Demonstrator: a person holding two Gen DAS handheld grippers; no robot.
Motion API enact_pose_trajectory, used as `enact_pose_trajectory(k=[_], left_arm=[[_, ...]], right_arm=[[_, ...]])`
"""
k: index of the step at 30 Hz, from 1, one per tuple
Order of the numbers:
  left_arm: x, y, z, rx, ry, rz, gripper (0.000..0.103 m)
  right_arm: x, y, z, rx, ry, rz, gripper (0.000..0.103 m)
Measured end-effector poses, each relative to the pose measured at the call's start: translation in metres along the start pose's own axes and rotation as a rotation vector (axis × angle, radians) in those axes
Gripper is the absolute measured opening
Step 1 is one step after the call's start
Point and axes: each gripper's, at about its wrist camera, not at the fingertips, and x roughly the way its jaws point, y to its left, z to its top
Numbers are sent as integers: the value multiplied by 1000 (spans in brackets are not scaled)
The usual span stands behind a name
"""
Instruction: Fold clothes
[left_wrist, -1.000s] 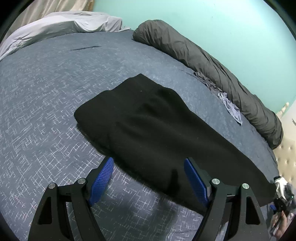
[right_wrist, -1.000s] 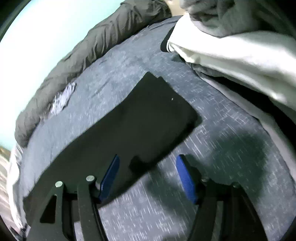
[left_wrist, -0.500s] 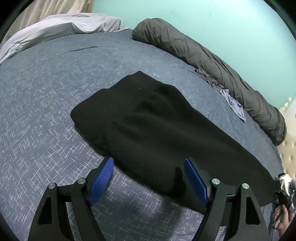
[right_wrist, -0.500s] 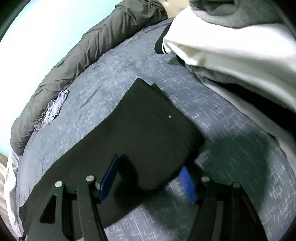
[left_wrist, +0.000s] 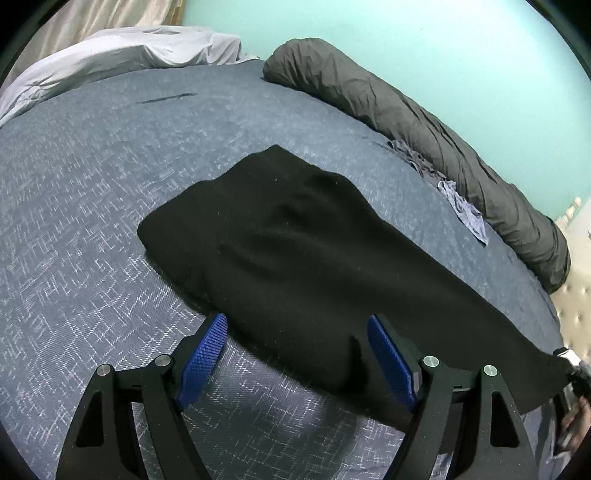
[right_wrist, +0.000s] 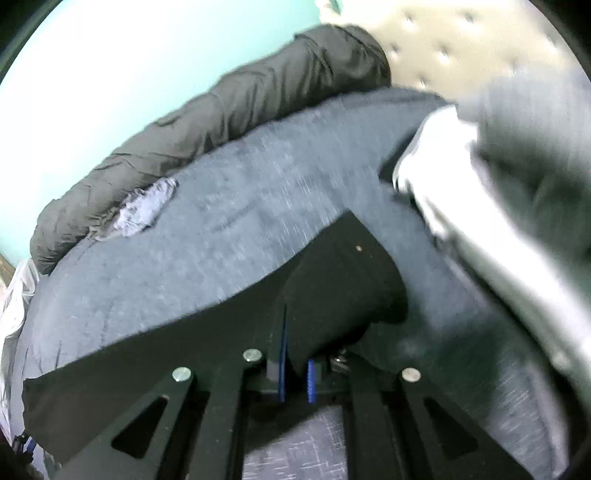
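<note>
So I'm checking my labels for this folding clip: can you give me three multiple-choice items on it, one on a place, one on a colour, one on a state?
1. Where does the dark garment lie?
A. on the blue bedspread
B. on a chair
C. on the floor

2. What colour is the wall behind the bed?
A. red
B. turquoise
C. brown

3. How do the jaws of the right gripper stand?
A. wide open
B. out of view
C. shut on the garment

Answers: 1 A, the garment is spread flat on the bedspread; 2 B, the wall shows turquoise behind the grey rolled blanket; 3 C, black fabric is pinched between the nearly closed blue pads.
</note>
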Motion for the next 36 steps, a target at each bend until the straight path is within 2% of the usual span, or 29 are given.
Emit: enact_pose_trajectory(k=[5,10,14,19,25,31,36], left_arm=[[-7,2,0,2,-9,-2,82],[-10,4,0,2,-10,-7,82],[-11,2,0,3,-10,-14,82],[-12,0,1,4,-10,-23,82],[-14,-3,1,5,-10,-34,82],[-15,-1,1,8,-8,-37,82],[-16,0,2,10,-7,-41,82]], right_arm=[[-39,15,40,-9,-59,25,6],[-72,30,79,-39,-114,12,6],[-102,24,114,-20,-170,-49,6],[-131,8,141,-45,-199,-148,6],[-128,24,132,-107,-157,-155,6],[-103,75,106,-200,-92,-93,7],[-92,140,82,-248,-63,15,7]])
